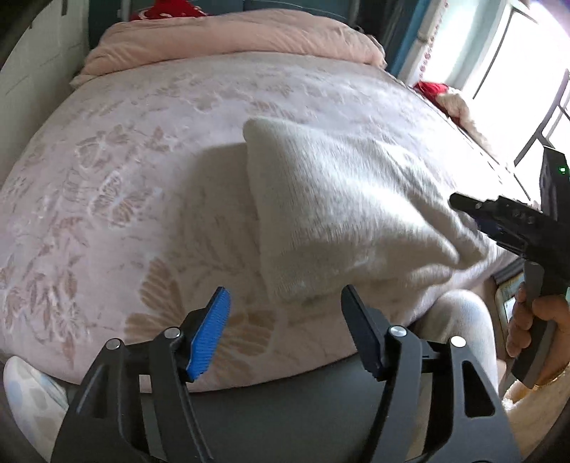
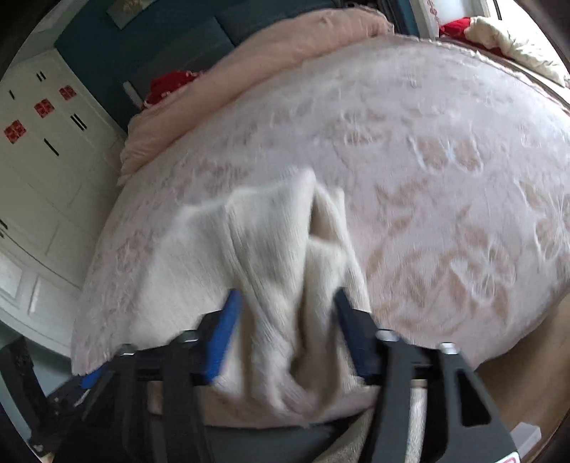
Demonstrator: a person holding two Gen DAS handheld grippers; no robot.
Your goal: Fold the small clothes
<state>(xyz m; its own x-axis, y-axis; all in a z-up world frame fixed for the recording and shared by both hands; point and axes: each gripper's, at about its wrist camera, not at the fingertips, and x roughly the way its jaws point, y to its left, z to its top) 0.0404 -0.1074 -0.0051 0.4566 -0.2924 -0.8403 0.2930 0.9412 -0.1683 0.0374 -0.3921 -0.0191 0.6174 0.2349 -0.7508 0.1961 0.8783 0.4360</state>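
Observation:
A cream knitted garment lies on the pink floral bed cover, near the bed's front edge. My left gripper is open and empty, just in front of the garment's near corner. My right gripper has the bunched garment between its wide-apart jaws; the view is blurred, so I cannot tell whether they press on it. In the left wrist view the right gripper reaches into the garment's right side and lifts folds of it.
A folded pink quilt lies at the bed's head with a red item behind it. White wardrobe doors stand to the left. A window and red and cream cloth are at right.

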